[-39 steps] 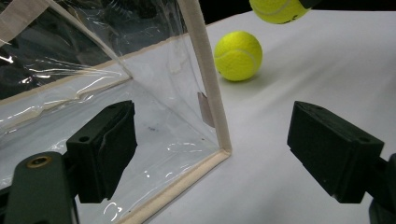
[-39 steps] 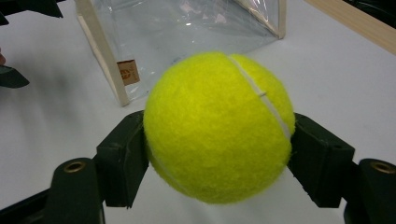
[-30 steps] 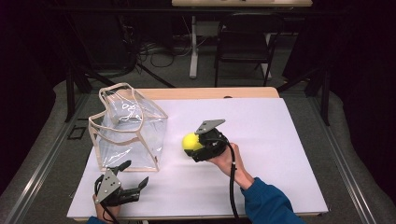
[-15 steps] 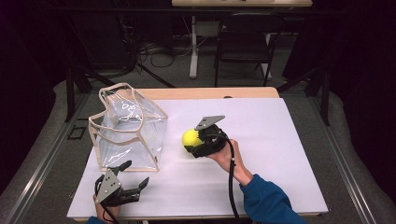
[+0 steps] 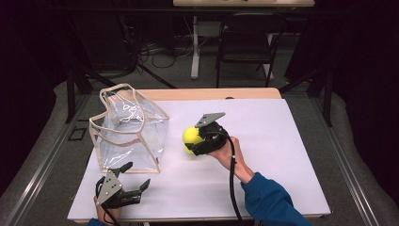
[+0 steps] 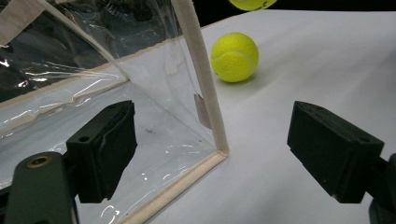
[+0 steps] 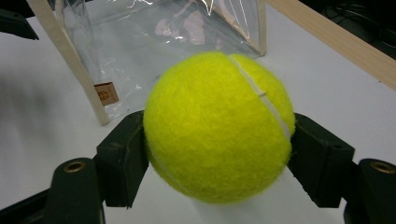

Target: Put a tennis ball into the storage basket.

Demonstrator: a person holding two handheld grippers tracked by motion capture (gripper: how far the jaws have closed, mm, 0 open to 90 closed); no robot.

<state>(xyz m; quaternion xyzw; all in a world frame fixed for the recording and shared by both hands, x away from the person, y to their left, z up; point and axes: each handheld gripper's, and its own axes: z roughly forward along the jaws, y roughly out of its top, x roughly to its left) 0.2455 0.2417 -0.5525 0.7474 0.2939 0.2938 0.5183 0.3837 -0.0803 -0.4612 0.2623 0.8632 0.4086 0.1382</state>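
High view, change: right hand-held gripper (image 5: 194,138) has barely shifted from a second ago. It stays clamped on a yellow tennis ball (image 5: 190,133), carried a touch higher, mid-surface (image 5: 291,150) and just right of the clear plastic bag (image 5: 129,134).
High view, left side: left hand-held gripper (image 5: 138,174) has not moved. It sits by the near left corner, just in front of the bag, jaws spread wide and holding nothing.
Meaning: the ball looks picked and poised for the bag. The lift over the rim is not yet made.
Left gripper view: a second tennis ball (image 6: 234,57) lies on the surface beyond the bag's trimmed corner, below the held one. The high view mostly hides it.
Right gripper view: both pads press the ball's sides. A small brown tag (image 7: 106,94) sits on the bag's wall.
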